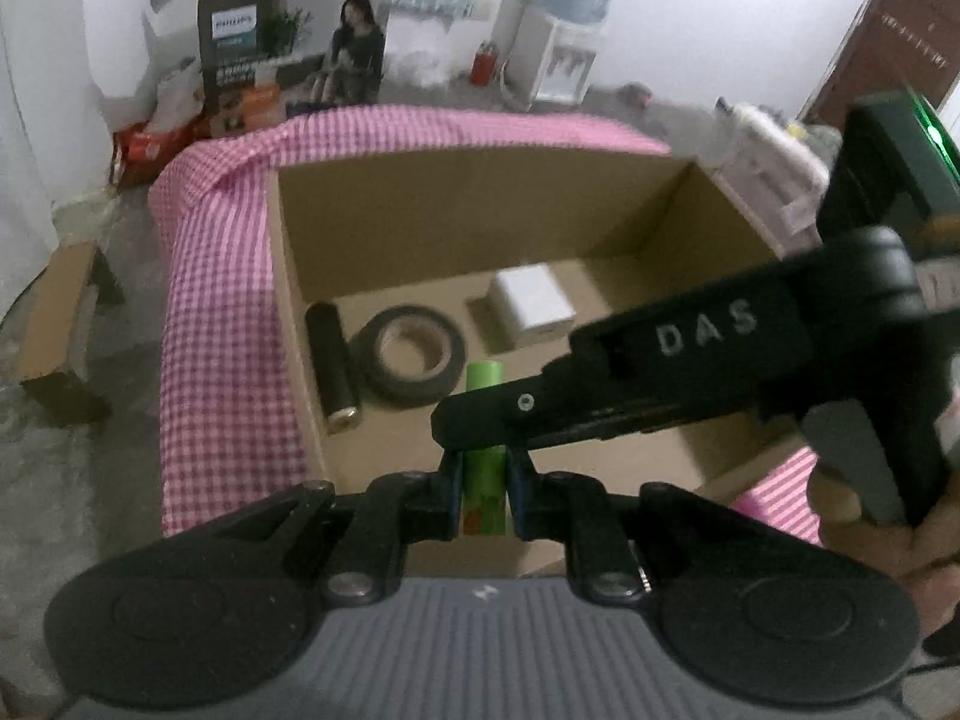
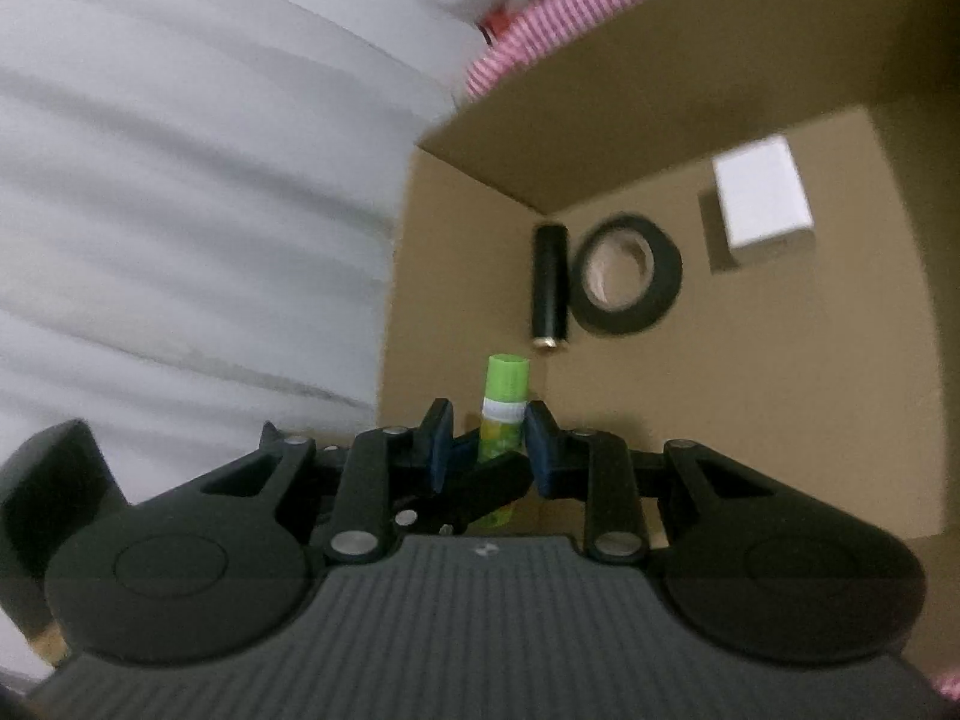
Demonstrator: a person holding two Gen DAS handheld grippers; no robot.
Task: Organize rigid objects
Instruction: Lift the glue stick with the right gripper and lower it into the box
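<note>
Cardboard box (image 1: 420, 222), pink checked cloth (image 1: 222, 324), white wall (image 1: 690, 12)

Left wrist view: the middle of the green glue stick (image 1: 483, 483) is hidden behind the right gripper (image 1: 480, 420), which crosses in front; its lower end is lost behind the left gripper (image 1: 485, 501). The front wall of the cardboard box (image 1: 456, 210) is covered by that gripper's body. The person's hand (image 1: 888, 546) is cut off at the right edge. Print on the poster box (image 1: 288, 42) is too small to read. Right wrist view: the white cloth (image 2: 180, 180) and checked cloth (image 2: 540, 6) are smeared by motion; the box's right wall runs out of frame.
</note>
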